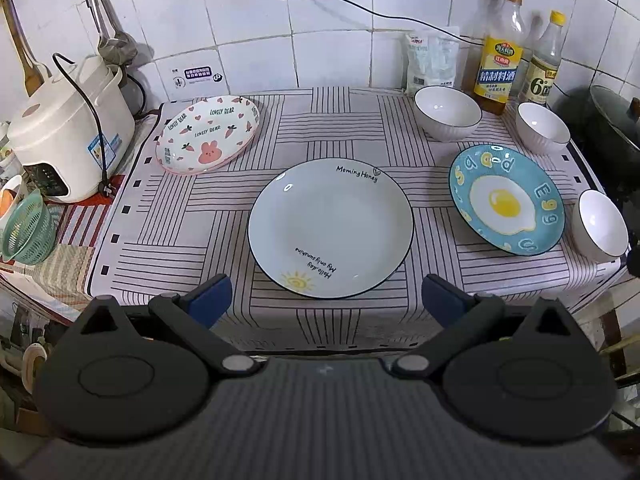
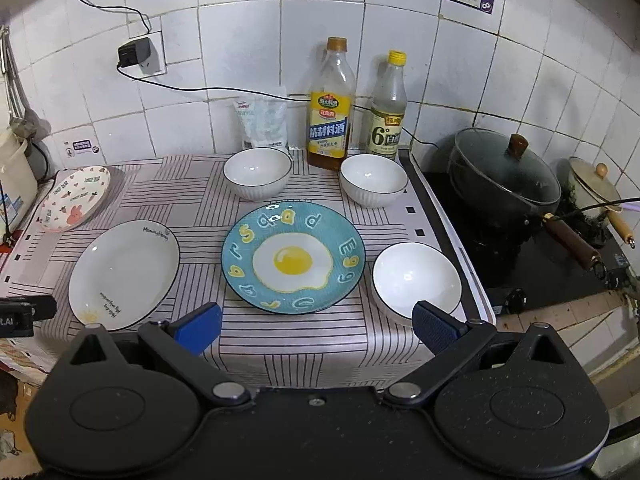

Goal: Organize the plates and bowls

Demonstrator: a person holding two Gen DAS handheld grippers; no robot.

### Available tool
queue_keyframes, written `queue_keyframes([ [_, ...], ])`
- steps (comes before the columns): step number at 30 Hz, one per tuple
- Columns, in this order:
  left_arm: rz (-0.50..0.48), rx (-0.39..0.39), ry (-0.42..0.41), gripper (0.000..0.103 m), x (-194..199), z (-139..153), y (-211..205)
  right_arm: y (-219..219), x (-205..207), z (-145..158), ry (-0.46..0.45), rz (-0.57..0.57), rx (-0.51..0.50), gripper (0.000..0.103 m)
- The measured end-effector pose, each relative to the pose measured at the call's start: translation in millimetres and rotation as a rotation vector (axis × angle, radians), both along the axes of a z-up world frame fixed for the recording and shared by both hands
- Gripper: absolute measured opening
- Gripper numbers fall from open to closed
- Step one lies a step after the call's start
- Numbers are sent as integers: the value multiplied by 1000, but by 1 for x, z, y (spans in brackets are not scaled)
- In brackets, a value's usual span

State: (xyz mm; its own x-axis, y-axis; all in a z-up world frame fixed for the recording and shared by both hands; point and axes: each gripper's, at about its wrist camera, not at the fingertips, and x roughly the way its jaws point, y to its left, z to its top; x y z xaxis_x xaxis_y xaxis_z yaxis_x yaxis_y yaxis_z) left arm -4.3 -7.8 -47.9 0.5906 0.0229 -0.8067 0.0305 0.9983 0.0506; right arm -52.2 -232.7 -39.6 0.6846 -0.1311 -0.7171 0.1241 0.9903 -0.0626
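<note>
while both grippers (image 1: pixel 326 300) (image 2: pixel 316 330) are held wide and empty, the white plate (image 1: pixel 330 228) is faced squarely by the left.

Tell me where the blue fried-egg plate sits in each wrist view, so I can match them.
Left wrist: the blue fried-egg plate lies right of centre, right of the white sun plate.
Right wrist: the same plate lies at centre, just ahead of the open tool.
Shared landmark: the yellow-label bottle standing at the tiled wall behind the plate.
</note>
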Motion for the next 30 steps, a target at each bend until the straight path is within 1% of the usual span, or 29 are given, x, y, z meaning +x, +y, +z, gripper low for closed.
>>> queue_keyframes([
  [4, -17, 8, 8, 103, 3, 3, -2, 3, -1, -1, -1, 6, -8, 102],
  [10, -23, 12, 8, 103, 7, 6, -2, 9, -4, 4, -35, 34, 5, 102],
  [14, -21, 2, 20, 103, 14, 6, -1, 14, -6, 0, -75, 94, 49, 102],
  [17, -44, 0, 39, 103, 23, 1, 0, 21, -9, -11, -147, 162, 83, 102],
  [20, -58, 9, 47, 103, 31, -7, 4, 27, -4, -24, -199, 265, 151, 102],
  [22, -61, -28, 47, 103, 35, -11, 14, 31, 8, -34, -195, 311, 206, 102],
  [24, -40, -66, 55, 103, 42, -18, 26, 35, 24, -46, -176, 304, 234, 102],
  [25, -26, -73, 57, 102, 46, -21, 31, 37, 31, -51, -176, 314, 238, 102],
  [27, -4, -65, 58, 102, 54, -29, 42, 43, 43, -62, -172, 346, 234, 98],
  [30, 0, -13, 43, 102, 70, -49, 57, 53, 60, -78, -163, 400, 234, 93],
])
